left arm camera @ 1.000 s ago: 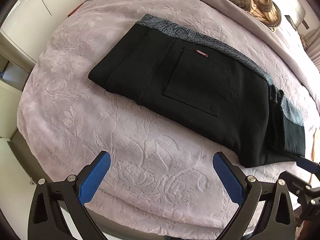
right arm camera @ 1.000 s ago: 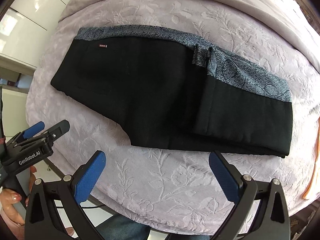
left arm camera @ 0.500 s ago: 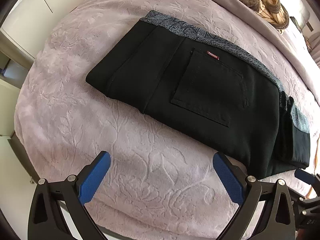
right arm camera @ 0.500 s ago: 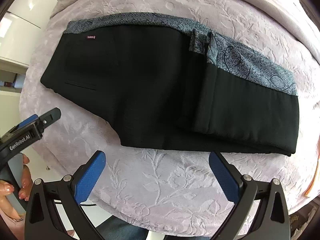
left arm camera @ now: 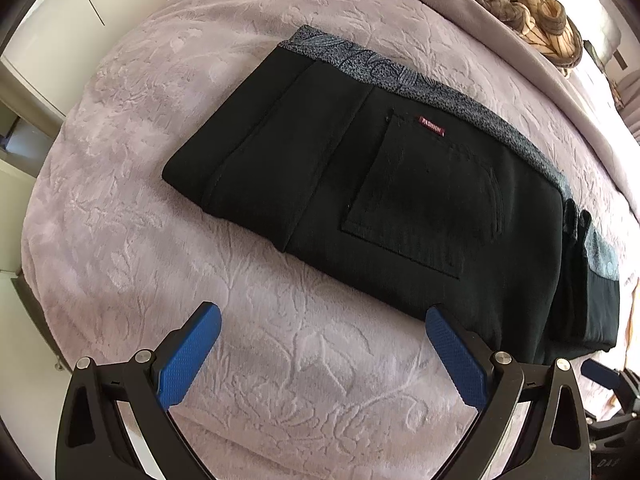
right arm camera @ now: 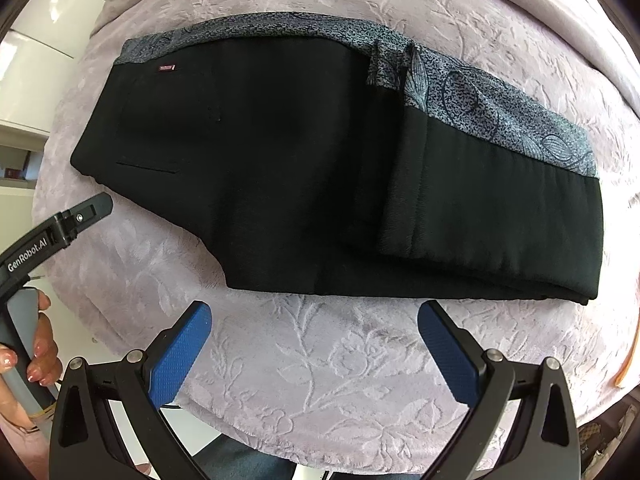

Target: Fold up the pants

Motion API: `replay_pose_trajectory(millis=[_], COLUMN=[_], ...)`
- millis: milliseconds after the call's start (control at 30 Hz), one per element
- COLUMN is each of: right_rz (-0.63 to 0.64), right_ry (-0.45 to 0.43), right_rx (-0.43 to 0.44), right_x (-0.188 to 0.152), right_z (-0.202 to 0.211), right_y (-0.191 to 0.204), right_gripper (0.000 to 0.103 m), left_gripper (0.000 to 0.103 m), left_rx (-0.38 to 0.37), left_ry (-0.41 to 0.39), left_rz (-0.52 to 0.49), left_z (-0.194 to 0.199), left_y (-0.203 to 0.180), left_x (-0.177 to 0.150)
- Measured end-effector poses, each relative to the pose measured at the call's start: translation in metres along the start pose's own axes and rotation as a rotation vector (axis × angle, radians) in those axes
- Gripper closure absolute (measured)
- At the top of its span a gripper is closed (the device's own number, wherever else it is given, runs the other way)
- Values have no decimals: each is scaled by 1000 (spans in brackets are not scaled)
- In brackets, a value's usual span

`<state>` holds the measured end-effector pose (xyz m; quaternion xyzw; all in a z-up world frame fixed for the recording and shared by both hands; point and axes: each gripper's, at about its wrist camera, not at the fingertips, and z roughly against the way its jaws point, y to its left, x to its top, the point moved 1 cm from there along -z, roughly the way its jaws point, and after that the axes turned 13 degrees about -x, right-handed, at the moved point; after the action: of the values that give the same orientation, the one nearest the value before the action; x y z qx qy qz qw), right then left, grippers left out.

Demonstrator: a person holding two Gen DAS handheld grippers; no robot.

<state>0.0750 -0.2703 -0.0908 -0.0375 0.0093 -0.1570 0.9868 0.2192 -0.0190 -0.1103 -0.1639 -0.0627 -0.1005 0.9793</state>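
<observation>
A pair of black fabric pants [left arm camera: 400,208] with a grey-blue leaf-patterned waistband [right arm camera: 496,100] lies folded into a long flat bundle on a pale lilac plush bedspread embossed with flowers [left arm camera: 304,364]. The bundle sits near the front edge of that bedspread, its patterned band on the far side. A back pocket with stitched outline [left arm camera: 416,208] faces up, and a small dark red woven label [left arm camera: 431,131] sits at the pocket's top edge, just below the band. In the right wrist view a folded-over layer [right arm camera: 480,200] lies on top of the bundle's right end.

The left gripper [left arm camera: 320,344], black-framed with blue textured pads [left arm camera: 188,356], hovers over the bedspread just in front of the pants, jaws spread wide and holding nothing. Its right pad is very close to the bundle's near hem; whether it touches cannot be told. The right gripper [right arm camera: 314,340] hangs likewise in front of the pants, nearer their right end, jaws also spread wide and empty, both pads over bare bedspread. In the right wrist view a hand with painted nails [right arm camera: 36,352] grips the grey handle of the left gripper at the left of the pants.

Beyond the pants, at the far right of the bedspread, rests a crumpled brown and tan cloth [left arm camera: 520,4]. White cabinet doors [left arm camera: 60,28] stand to the left of the bedspread.
</observation>
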Motion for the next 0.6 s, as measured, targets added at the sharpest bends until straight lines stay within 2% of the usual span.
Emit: replay_pose_trajectory(millis=[267, 333, 467, 600], right_rz=[0, 1, 2, 8], right_ry=[1, 1, 6, 12], right_rx=[5, 8, 15, 15], right_x=[2, 4, 8, 11], right_z=[-7, -8, -12, -18], right_y=[-2, -1, -3, -3], right_gripper=[0, 0, 0, 0], left_gripper=[0, 0, 0, 0], left_rx=[9, -10, -94, -118], left_ry=[-20, -24, -37, -46], left_rz=[20, 26, 70, 100], left_z=[-3, -1, -4, -7], left_y=[16, 24, 35, 43], left_x=[27, 36, 47, 54])
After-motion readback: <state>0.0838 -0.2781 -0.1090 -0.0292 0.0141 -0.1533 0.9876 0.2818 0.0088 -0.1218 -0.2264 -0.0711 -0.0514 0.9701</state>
